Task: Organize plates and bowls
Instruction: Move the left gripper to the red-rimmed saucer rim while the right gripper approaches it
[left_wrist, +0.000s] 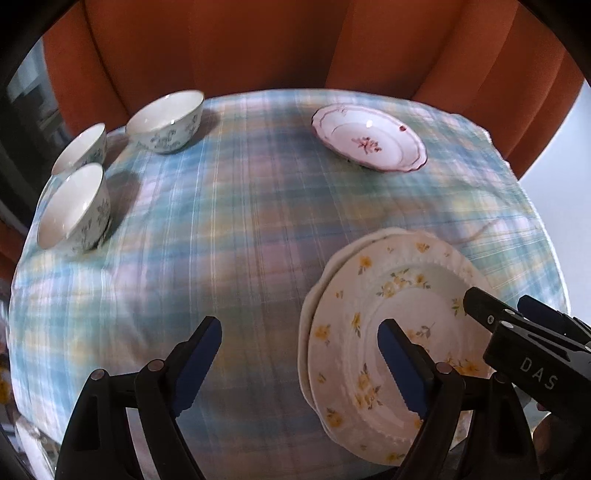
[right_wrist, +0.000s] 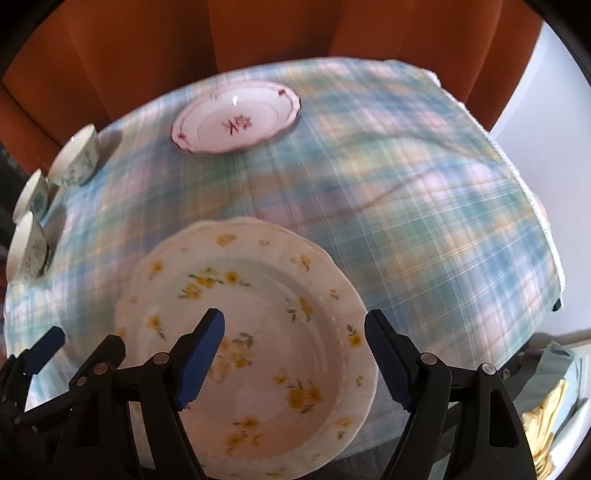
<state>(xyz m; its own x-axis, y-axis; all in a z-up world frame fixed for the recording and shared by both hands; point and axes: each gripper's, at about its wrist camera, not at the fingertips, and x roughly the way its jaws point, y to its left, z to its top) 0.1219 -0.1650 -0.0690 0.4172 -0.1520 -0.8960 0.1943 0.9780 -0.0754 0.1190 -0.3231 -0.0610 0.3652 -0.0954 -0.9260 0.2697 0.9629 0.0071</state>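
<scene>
Here, the left wrist view: the left gripper (left_wrist: 299, 347) hangs released over a plaid tablecloth (left_wrist: 236, 229), its blue-padded fingers (left_wrist: 199, 363) spread wide with nothing between them; the right-hand finger lies over a yellow-flowered plate (left_wrist: 373, 306), which sits on top of a second plate (left_wrist: 314, 295) at the near right of the table. The right gripper (left_wrist: 509, 310) enters from the right edge above that stack. Three blue-patterned bowls (left_wrist: 168, 122) stand apart from one another at the far left, and a pink-flowered plate (left_wrist: 369, 138) rests alone at the far right, before an orange curtain (left_wrist: 258, 44). Right wrist view: the right gripper (right_wrist: 295, 350) is likewise released, jaws wide, poised above the yellow-flowered plate (right_wrist: 258, 295) without visibly touching it. The pink-flowered plate (right_wrist: 236, 116) lies beyond, well apart; the bowls (right_wrist: 75, 162) line the left edge. The left gripper's tip (right_wrist: 46, 345) shows at lower left. Motion blur softens the tablecloth (right_wrist: 424, 221).
</scene>
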